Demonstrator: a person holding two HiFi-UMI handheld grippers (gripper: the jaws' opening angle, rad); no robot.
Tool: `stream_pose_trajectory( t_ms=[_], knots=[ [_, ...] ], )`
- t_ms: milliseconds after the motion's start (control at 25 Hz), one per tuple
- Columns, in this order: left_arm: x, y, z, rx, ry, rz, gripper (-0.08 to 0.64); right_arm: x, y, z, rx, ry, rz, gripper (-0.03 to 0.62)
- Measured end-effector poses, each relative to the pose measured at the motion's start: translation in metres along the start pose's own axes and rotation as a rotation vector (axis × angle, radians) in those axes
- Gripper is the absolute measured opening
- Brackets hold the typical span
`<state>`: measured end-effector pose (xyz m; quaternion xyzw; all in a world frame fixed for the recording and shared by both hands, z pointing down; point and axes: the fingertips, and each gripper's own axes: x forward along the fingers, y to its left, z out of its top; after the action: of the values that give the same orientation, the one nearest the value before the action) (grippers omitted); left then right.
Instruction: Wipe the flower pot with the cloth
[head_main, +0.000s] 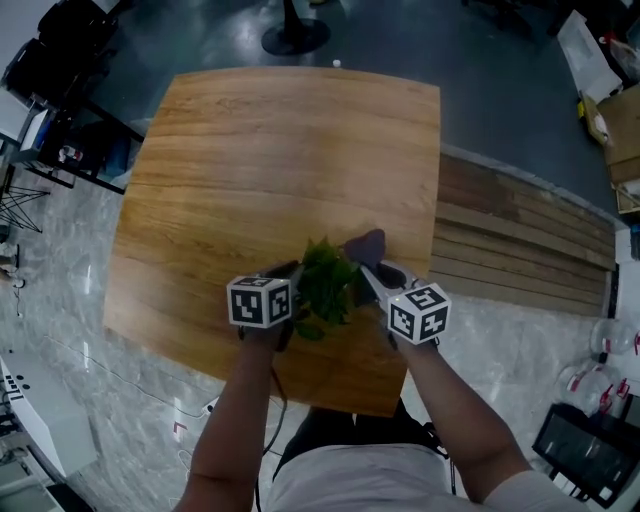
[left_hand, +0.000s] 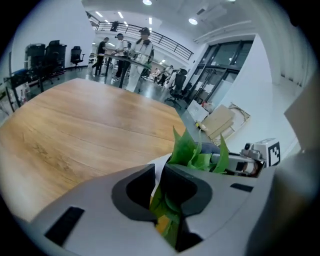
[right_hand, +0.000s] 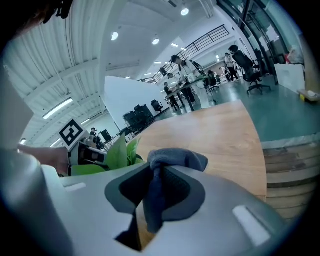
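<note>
Left gripper (head_main: 290, 275): jaws nearly together, clamped on the leaves of the plant (head_main: 325, 285), with a white sliver between them, probably the rim of the pot (left_hand: 160, 164). Right gripper (head_main: 368, 275): shut tight on the cloth (head_main: 367, 243), a grey wad bunched above the jaws and a tail hanging below. Pot at lower centre of the head view, between the two grippers and almost wholly hidden under foliage.

For the wipe:
- Hold the left grip steady and low, so as not to tip the pot or tear leaves.
- Bring the wad, not the bare jaw tips, against the pot wall beneath the leaves.
- Press lightly and sweep round the side facing the right of the frame.
- Steer the hanging tail clear of the stems.
- Turn the pot with the left rather than reaching behind it.

Room for moving:
- Near edge of the table (head_main: 250, 150) close below both grippers in the head view, so no pulling toward the bottom of the frame.
- Right edge not far off, with slatted boards (head_main: 520, 240) beyond it.
- Wide open wood across the upper half and upper left — the safest direction for sliding the pot or a wider stroke.
</note>
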<state>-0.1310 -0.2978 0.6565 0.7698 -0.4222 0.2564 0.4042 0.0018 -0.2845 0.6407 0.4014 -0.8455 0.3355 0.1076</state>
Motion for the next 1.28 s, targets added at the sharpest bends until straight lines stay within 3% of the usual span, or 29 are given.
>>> stream_pose_trajectory(
  t_ms=[160, 440, 640, 880, 1200, 1280],
  knots=[
    [0.009, 0.015, 0.001, -0.18, 0.001, -0.035, 0.058, 0.004, 0.005, 0.002, -0.001, -0.001, -0.001, 0.063],
    [0.007, 0.026, 0.013, -0.222, -0.054, -0.029, 0.065, 0.003, 0.008, 0.016, -0.031, -0.011, -0.003, 0.063],
    [-0.003, 0.026, 0.023, -0.19, -0.093, -0.025, 0.081, -0.004, 0.015, 0.029, -0.05, -0.019, -0.002, 0.063],
    [-0.032, 0.014, 0.055, -0.098, -0.187, 0.013, 0.081, -0.012, 0.029, 0.055, -0.094, -0.047, -0.003, 0.063],
    [-0.108, -0.028, 0.099, 0.011, -0.349, 0.01, 0.077, -0.038, 0.084, 0.101, -0.176, -0.129, 0.0, 0.063],
    [-0.131, -0.039, 0.108, 0.047, -0.39, 0.019, 0.044, -0.049, 0.103, 0.114, -0.191, -0.155, 0.002, 0.062]
  ],
)
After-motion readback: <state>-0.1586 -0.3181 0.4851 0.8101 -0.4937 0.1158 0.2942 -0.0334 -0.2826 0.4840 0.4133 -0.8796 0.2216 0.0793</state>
